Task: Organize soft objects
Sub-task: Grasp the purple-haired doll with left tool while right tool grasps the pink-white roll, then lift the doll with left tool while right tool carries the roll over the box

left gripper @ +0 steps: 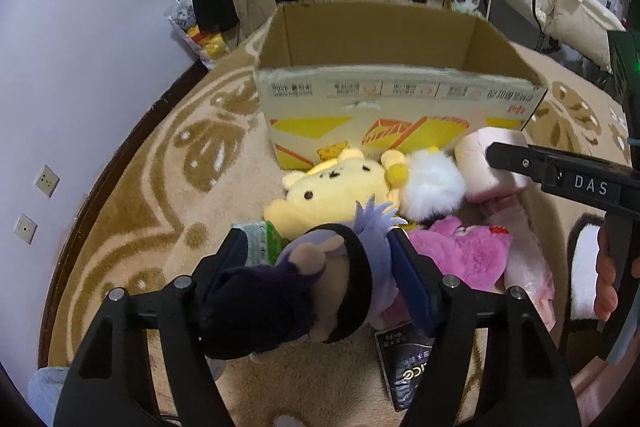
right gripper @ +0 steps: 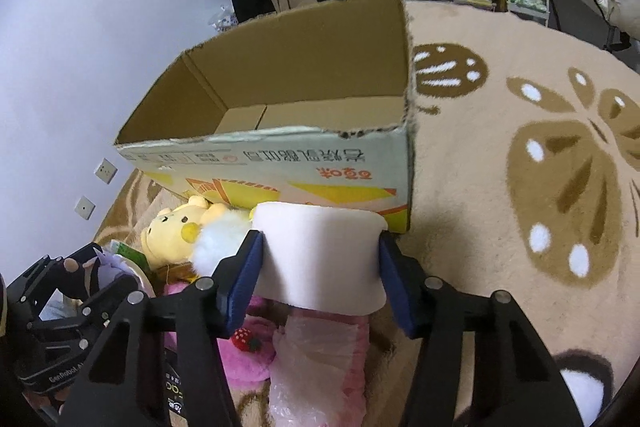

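Cardboard box [right gripper: 280, 87] ahead of both tongs bare — left gripper [left gripper: 320, 259] clamps purple doll [left gripper: 320, 267], right gripper [right gripper: 320, 263] pink foam block [right gripper: 320, 251] — 3 plush left.

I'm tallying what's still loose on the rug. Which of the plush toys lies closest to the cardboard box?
The yellow bear plush, its head against the cardboard box front; the pink plush lies farther back.

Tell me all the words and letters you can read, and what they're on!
"DAS": on the right gripper, along its black side.
"GenRobot": on the left gripper, its black body.
Cardboard box: upside-down printed characters, too blurred to read.
Black packet: letters partly hidden, unreadable.
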The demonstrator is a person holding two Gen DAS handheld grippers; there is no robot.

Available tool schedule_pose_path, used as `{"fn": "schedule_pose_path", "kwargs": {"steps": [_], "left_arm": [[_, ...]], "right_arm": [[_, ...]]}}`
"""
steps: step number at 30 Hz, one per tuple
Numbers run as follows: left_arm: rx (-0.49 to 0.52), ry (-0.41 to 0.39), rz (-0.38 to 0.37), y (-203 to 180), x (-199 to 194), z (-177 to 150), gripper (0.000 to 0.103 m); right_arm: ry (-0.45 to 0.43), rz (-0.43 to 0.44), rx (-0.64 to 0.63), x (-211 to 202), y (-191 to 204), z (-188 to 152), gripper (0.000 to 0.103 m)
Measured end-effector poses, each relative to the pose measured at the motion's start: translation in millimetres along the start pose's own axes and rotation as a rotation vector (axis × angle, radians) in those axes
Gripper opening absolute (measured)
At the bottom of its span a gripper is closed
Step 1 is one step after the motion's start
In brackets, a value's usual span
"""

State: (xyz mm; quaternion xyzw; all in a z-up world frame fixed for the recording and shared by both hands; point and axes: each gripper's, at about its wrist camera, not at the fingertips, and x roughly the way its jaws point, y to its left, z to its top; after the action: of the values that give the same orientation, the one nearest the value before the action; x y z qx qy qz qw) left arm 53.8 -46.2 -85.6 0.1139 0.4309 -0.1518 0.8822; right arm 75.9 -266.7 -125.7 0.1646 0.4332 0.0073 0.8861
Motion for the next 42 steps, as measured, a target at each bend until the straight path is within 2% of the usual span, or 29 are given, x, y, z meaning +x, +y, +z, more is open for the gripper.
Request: {"fn": "schedule_pose_path", "kwargs": {"steps": [6,12,22,32,42], "left_arm": [[-0.013,-0.103,0.016,2.1,-21.7,3.8,0.071],[-0.011,-0.240,0.042,3.8,-50.3,8.3,0.071],[0.011,-0.413,0.060,-2.5,-86.3,29.3,0.071],[0.035,-0.496,0.065,-5.2,-78.7,76.5,0.071],[0.053,-0.502,0.046,-11.0,-48.4,118.5,0.072]], "right_arm": [[-0.073,-0.005,0.005,-26.4,-0.7,-0.2,0.060],[-0.158,-0.006,0.026,-60.4,-1.2,-1.1,0.060],[-0.316,-0.005,-0.017,-101.6,12.0,13.8,0.060],[-0.371,-0.029,-0.057,-96.6,16.9,44.9,0.060],[-0.392,-0.025,-0.078,-74.1,12.3,81.7,0.060]]}}
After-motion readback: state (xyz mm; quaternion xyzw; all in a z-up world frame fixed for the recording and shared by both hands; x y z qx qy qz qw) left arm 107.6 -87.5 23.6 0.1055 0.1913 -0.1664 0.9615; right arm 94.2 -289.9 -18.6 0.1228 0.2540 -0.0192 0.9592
